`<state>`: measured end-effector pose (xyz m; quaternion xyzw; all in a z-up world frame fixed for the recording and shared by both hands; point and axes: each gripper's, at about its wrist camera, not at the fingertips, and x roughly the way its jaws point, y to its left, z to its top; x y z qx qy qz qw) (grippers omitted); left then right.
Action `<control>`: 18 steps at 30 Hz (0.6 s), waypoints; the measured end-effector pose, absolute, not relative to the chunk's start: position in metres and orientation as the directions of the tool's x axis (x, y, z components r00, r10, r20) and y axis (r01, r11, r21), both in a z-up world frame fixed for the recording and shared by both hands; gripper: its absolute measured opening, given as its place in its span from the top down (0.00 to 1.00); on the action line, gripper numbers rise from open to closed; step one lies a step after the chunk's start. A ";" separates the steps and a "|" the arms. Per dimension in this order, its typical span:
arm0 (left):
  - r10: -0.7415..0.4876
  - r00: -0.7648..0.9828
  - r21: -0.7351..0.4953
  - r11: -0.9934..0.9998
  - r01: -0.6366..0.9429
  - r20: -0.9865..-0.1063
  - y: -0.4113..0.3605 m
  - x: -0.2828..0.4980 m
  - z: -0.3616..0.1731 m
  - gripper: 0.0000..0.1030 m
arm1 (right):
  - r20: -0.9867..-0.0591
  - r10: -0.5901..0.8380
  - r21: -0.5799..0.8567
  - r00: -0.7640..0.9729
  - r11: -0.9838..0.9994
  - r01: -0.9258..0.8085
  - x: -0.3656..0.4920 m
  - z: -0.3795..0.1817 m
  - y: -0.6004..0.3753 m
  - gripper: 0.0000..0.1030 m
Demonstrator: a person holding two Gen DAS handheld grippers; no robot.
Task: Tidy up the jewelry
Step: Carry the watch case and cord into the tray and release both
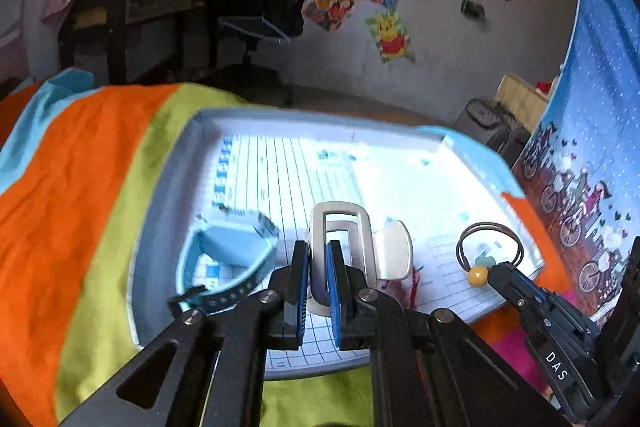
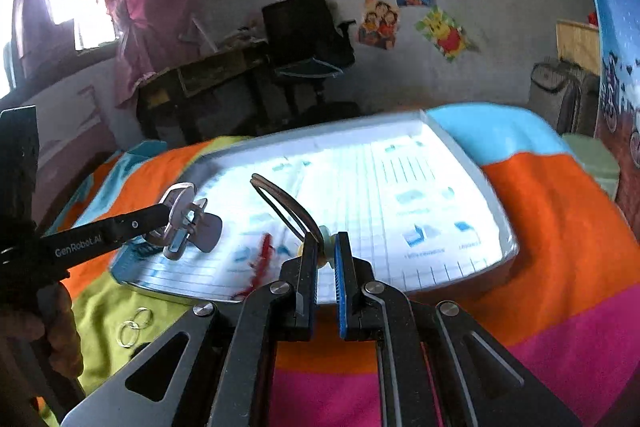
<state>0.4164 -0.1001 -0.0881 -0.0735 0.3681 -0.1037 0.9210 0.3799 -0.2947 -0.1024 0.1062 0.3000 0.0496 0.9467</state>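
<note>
The left gripper point(image 1: 318, 263) is clamped on a silver claw hair clip point(image 1: 352, 247), its blue pads pressing one bar of the clip's frame; the clip's lower end is hidden behind the fingers. In the right wrist view the same clip point(image 2: 186, 223) hangs at the tip of the left gripper point(image 2: 160, 215), lifted above the near left corner of the tray, though blur makes its teeth hard to read.

The right gripper point(image 2: 324, 255) is closed on a brown hair tie point(image 2: 280, 203) at its yellow bead, which is almost wholly covered by the pads; only a pale sliver shows between them. In the left wrist view the bead and loop point(image 1: 490, 247) are plainer, held at the tip of the right gripper point(image 1: 494, 273) over the tray's right side.

The grey tray point(image 1: 160, 227), lined with a printed grid sheet, lies on a striped bedcover point(image 1: 80, 187) of orange, green, blue and pink. A light blue watch point(image 1: 228, 259) rests inside the tray at the near left, its dark strap end partly cut off by the left gripper's arm. A red thread-like thing point(image 2: 260, 255) lies on the sheet near the middle, too smeared to identify. Two thin rings point(image 2: 134, 327) lie on the green stripe outside the tray's near left edge. Part of a hand point(image 2: 48, 323) shows at the left border, mostly cropped.
</note>
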 end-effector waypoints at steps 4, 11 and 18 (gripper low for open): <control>-0.215 0.696 -0.183 0.976 0.121 -0.685 -0.104 0.416 -0.096 0.91 | -0.557 0.166 0.252 0.814 0.967 -0.025 0.384 -0.110 -0.295 0.92; -0.195 0.709 -0.196 0.977 0.081 -0.677 -0.096 0.405 -0.085 0.80 | -0.570 0.144 0.241 0.809 0.971 -0.003 0.378 -0.102 -0.297 0.70; -0.182 0.812 -0.206 0.975 0.077 -0.555 -0.080 0.354 -0.036 0.10 | -0.497 0.100 0.232 0.862 0.972 0.021 0.342 -0.057 -0.303 0.47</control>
